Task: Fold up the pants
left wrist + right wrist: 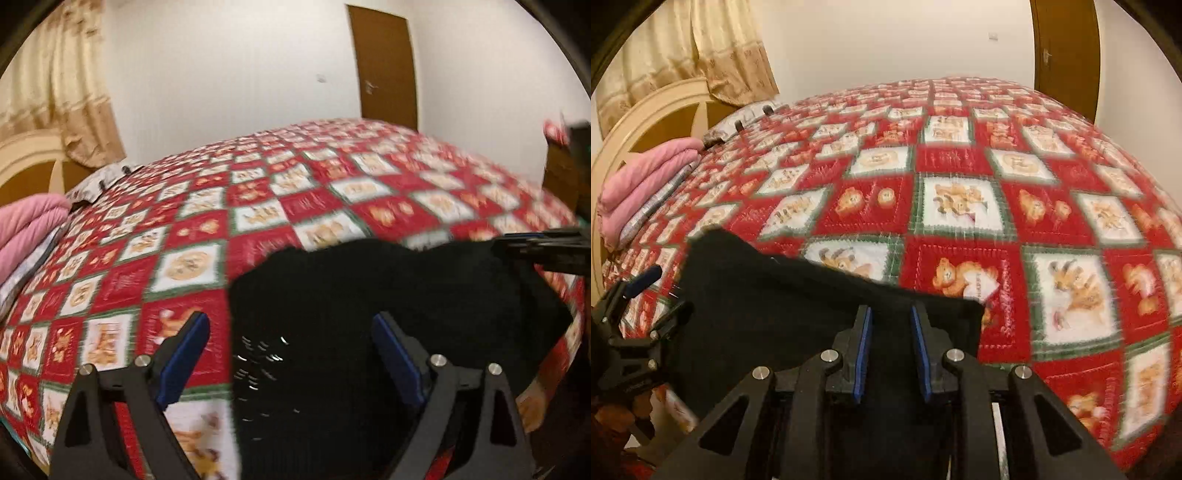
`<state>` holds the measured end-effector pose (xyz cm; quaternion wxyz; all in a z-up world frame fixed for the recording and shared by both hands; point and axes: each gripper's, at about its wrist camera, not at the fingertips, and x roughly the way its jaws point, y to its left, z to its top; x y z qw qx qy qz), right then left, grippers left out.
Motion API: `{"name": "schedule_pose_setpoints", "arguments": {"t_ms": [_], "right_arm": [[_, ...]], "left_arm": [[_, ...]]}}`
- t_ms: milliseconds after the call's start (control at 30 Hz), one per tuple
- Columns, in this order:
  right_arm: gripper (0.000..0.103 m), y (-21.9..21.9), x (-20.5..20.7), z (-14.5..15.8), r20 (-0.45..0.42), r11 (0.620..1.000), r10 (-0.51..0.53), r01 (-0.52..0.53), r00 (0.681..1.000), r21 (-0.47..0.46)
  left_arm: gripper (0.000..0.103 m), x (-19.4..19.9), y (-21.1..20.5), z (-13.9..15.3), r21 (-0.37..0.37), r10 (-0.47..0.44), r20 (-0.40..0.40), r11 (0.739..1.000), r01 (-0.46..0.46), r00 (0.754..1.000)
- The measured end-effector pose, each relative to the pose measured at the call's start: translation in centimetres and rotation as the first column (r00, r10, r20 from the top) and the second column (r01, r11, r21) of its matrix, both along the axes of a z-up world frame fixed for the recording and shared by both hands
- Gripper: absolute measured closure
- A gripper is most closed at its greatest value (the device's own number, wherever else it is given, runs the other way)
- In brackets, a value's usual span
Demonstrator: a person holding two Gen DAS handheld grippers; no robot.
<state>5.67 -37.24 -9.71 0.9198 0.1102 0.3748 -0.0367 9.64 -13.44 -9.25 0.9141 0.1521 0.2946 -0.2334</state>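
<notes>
We see a bed under a red, white and green teddy-bear quilt. At ten o'clock stand a cream headboard and beige curtain, with a folded pink blanket below. A brown door stands at one o'clock in the white wall.

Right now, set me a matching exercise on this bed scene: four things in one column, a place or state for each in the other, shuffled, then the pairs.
Things:
1. black pants
2. pink blanket
3. left gripper
4. brown door

Places or states:
A. folded, at the head of the bed
B. wide open above the dark cloth
C. shut, in the far wall
D. spread on the near edge of the quilt

Pairs: 1-D, 2-A, 3-B, 4-C
</notes>
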Motion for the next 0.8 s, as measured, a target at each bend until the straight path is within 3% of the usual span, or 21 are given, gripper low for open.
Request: {"name": "schedule_pose_setpoints", "arguments": {"t_ms": [33,100,200,267,367,467,633,733,800], "right_arm": [[0.079,-0.6,-0.5,-0.2,0.041,1.0,0.005,-0.005,0.999,0.012],[0.079,-1.6,-1.2,-0.1,0.061,0.996,-0.019,0.013,0.998,0.086],[0.079,-2.3,-3.5,1.1,0.097,0.982,-0.09,0.072,0.991,0.174],[0.077,-1.5,-5.2,1.7,0.122,0.987,-0.072,0.053,0.99,0.153],[0.066,0.4,-7.7,1.6,0.122,0.986,-0.035,0.014,0.992,0.164],[0.066,2.0,-8.6,-0.4,0.053,0.993,0.0,-0.006,0.999,0.117],[0.065,1.8,-8.9,-1.7,0.066,0.992,-0.02,0.012,0.998,0.122],[0.065,2.3,-8.9,-1.7,0.064,0.997,-0.018,0.013,0.998,0.081],[0.061,2.9,-8.8,-1.8,0.066,0.999,-0.016,0.013,0.998,0.046]], "left_arm": [[0.01,0.1,-0.2,-0.8,0.022,0.011,-0.01,1.0,-0.011,1.0],[0.007,0.2,0.9,-1.3,-0.047,0.032,-0.034,0.998,-0.034,0.999],[0.0,1.7,2.0,-1.2,-0.081,0.049,-0.124,0.995,-0.059,0.991],[0.0,2.0,2.5,-0.9,-0.087,0.071,-0.146,0.993,-0.084,0.987],[0.0,1.6,2.2,0.1,-0.083,0.063,-0.103,0.994,-0.072,0.993],[0.0,1.8,1.1,2.0,-0.101,0.027,-0.043,0.994,-0.031,0.999],[0.0,4.1,-1.9,3.5,-0.111,-0.016,-0.032,0.994,0.012,0.999],[0.0,7.4,-3.1,1.2,-0.043,0.083,-0.093,0.995,-0.087,0.992],[0.0,9.5,-2.5,-0.7,-0.035,0.141,-0.197,0.988,-0.151,0.97]]}}
